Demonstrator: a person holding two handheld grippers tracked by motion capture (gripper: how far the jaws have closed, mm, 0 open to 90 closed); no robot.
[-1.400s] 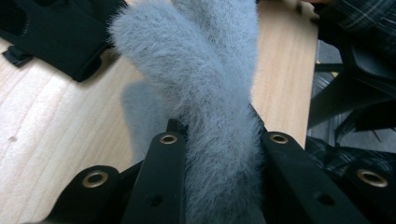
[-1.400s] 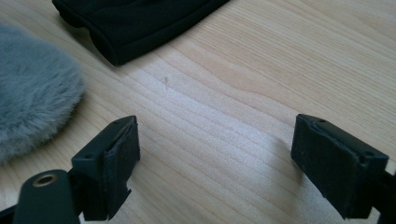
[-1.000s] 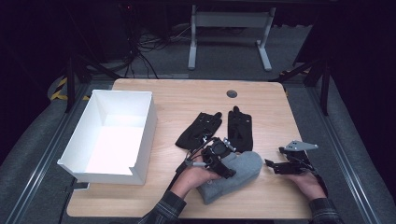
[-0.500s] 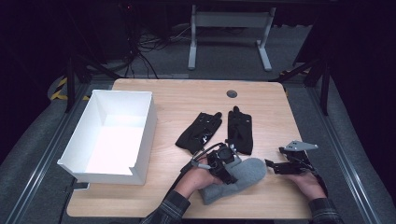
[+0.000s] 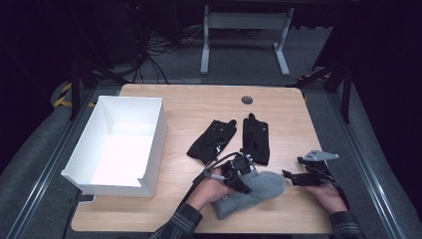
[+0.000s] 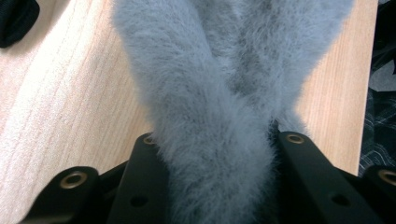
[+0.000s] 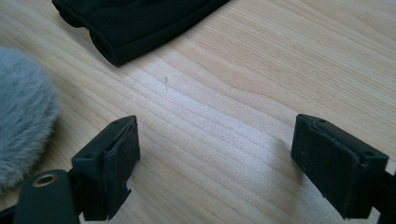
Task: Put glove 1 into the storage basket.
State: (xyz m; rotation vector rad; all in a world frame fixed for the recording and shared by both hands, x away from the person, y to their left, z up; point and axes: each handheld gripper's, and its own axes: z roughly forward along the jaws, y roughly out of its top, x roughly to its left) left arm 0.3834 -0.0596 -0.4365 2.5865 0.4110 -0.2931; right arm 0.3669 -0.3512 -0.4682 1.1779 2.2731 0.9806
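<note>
A grey fuzzy mitten (image 5: 259, 189) lies on the wooden table (image 5: 199, 104) near the front edge. My left gripper (image 5: 240, 174) is shut on the mitten's upper part. In the left gripper view the grey fur (image 6: 219, 84) bulges between the two black jaws of that gripper (image 6: 217, 140). My right gripper (image 5: 293, 178) rests just right of the mitten, open and empty. Its own view shows this gripper (image 7: 215, 144) with bare wood between the jaws and the mitten's edge (image 7: 23, 116) at the left.
Two black gloves (image 5: 211, 139) (image 5: 255, 137) lie side by side behind the mitten; one cuff (image 7: 135, 23) shows in the right gripper view. A white open box (image 5: 149, 144) stands at the table's left. A dark round grommet (image 5: 247, 100) sits near the far edge.
My left gripper has edged a little to the right and nearer over the mitten, and the mitten's outline has shifted slightly with it. The right gripper has stayed put.
</note>
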